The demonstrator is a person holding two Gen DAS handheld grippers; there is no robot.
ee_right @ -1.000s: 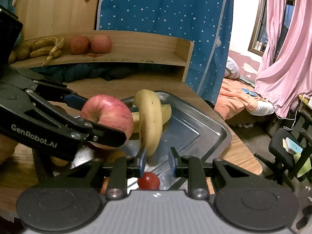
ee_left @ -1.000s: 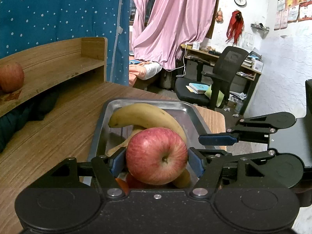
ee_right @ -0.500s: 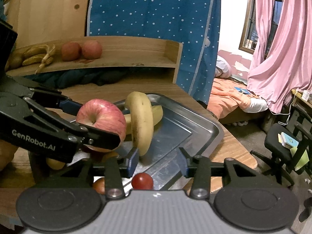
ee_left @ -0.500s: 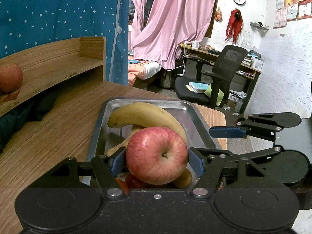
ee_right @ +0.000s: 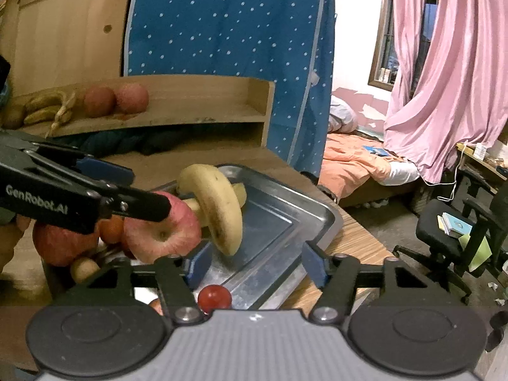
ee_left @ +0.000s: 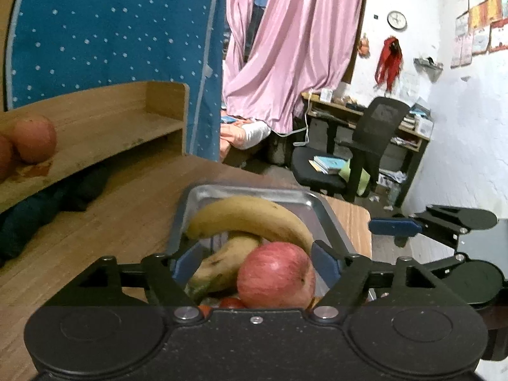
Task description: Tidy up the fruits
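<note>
Left claw [ee_left: 255, 265]: just spread apart, pads off the red apple [ee_left: 276, 281] between them.
Right claw [ee_right: 255, 265]: just opened, nothing gripped, over metal tray [ee_right: 317, 219].
Banana [ee_right: 219, 206]: in tray.

Left tongs' black body [ee_right: 82, 200] covers part of the red apple [ee_right: 165, 238] in the tray [ee_right: 285, 222]. Small fruit beside that apple stays half-buried, unidentifiable. On the shelf [ee_left: 95, 133], a second apple [ee_left: 3, 158] is cut off.
</note>
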